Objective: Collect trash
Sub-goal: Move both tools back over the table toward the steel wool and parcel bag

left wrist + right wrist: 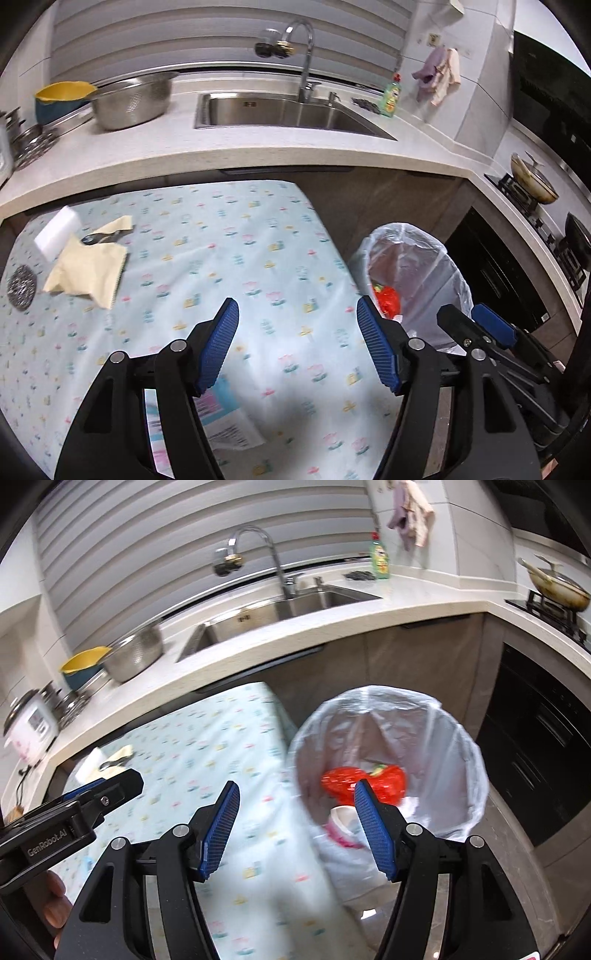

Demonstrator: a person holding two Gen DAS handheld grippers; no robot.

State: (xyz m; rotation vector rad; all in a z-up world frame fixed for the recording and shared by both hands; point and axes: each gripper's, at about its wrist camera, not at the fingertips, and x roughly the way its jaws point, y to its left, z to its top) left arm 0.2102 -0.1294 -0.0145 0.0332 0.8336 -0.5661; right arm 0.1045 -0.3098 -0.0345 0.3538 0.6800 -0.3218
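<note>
Where the lined trash bin (388, 760) stands on the floor just beside the table's right edge, red wrapping (364, 781) and a white cup (341, 818) lie inside. On the patterned tablecloth (229, 266), far left, rest a yellow torn wrapper (86, 271), a white sponge block (57, 234) and a steel scourer (22, 286); printed paper (225, 417) lies near. Left gripper (297, 350): jaws wide, empty, above the cloth. Right gripper (295, 832): jaws wide, empty, at the bin's rim. Behind: the counter with sink (288, 110) and colander (131, 99).
</note>
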